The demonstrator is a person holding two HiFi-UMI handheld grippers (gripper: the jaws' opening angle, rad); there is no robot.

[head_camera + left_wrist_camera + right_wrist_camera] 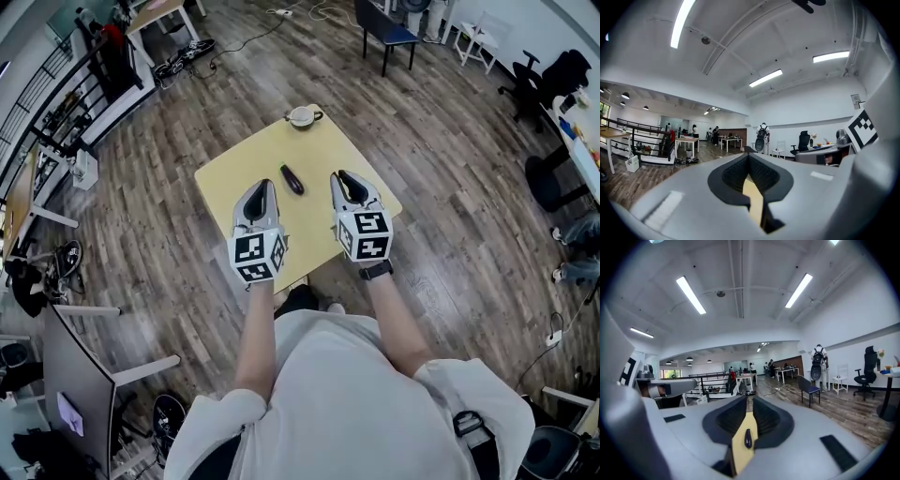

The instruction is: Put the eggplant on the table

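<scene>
Head view first, and the eggplant (292, 179) is down on the yellow table (234, 183), lying on its side close to the middle of the top. It's a small, slender one, dark purple going on black with a bit of shine, its long line running from 11 o'clock to 5 o'clock. We can't tell which end carries the stem. At 12 o'clock from it, near the far corner, sits a pale bowl (303, 116), well apart.

Now the tools. The left tongs (264, 185) hang at about 8 o'clock of the eggplant and the right tongs (343, 177) at 3 o'clock, both clear of it. In the left gripper view the tips meet with nothing caught in them. In the right gripper view the jaws are narrowed to a thin slit, empty, and through it we see the eggplant (747, 438) lying far off on the table.

So we'd call the placing done. As we judge it, all that's left is to draw both hands away without brushing the table.
</scene>
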